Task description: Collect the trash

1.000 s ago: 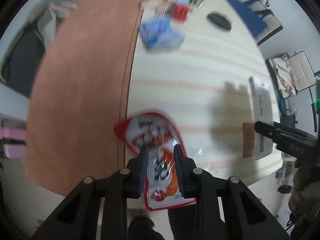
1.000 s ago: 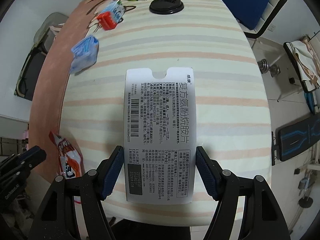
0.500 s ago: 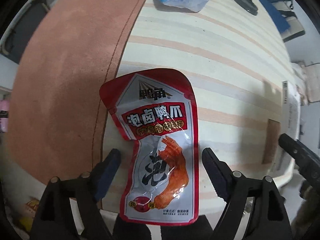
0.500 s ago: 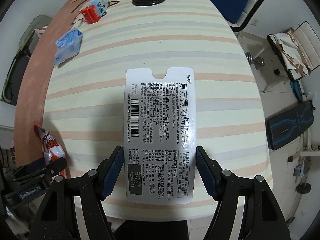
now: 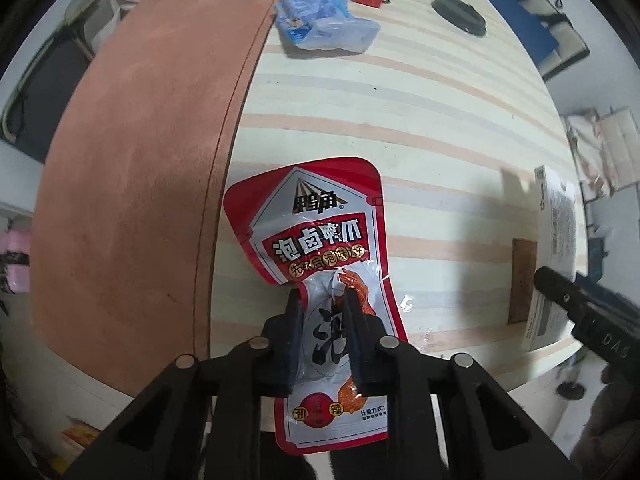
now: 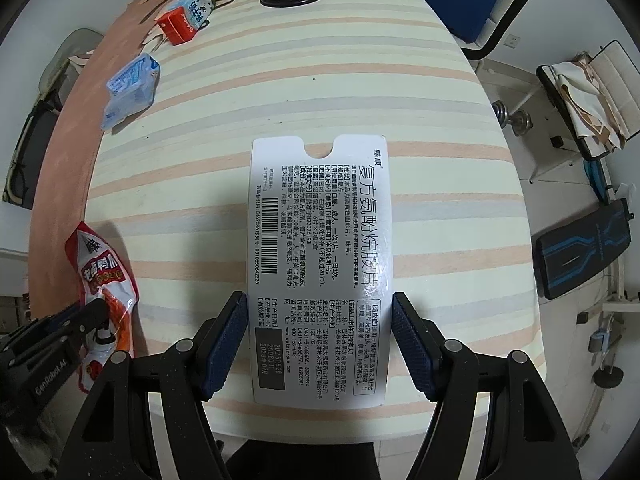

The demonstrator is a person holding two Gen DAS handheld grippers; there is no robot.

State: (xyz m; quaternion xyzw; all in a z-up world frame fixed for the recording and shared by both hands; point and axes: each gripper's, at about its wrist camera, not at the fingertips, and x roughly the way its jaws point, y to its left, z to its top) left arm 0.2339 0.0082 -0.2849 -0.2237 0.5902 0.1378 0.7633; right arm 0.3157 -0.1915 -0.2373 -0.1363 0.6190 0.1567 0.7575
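Jaws of the left hand-held gripper (image 5: 323, 332), spread wide around the red snack pouch (image 5: 320, 264) half a second ago, are now closing, pinching its lower half into a crease. The pouch lies on the desk (image 5: 420, 128) beside the brown strip (image 5: 136, 184), so this piece of trash looks nearly secured for lifting. The right hand-held gripper (image 6: 318, 346) has not changed: its jaws stand wide, flanking the white medicine box (image 6: 318, 240), which sits well right of the pouch, pads apparently not yet pressing.
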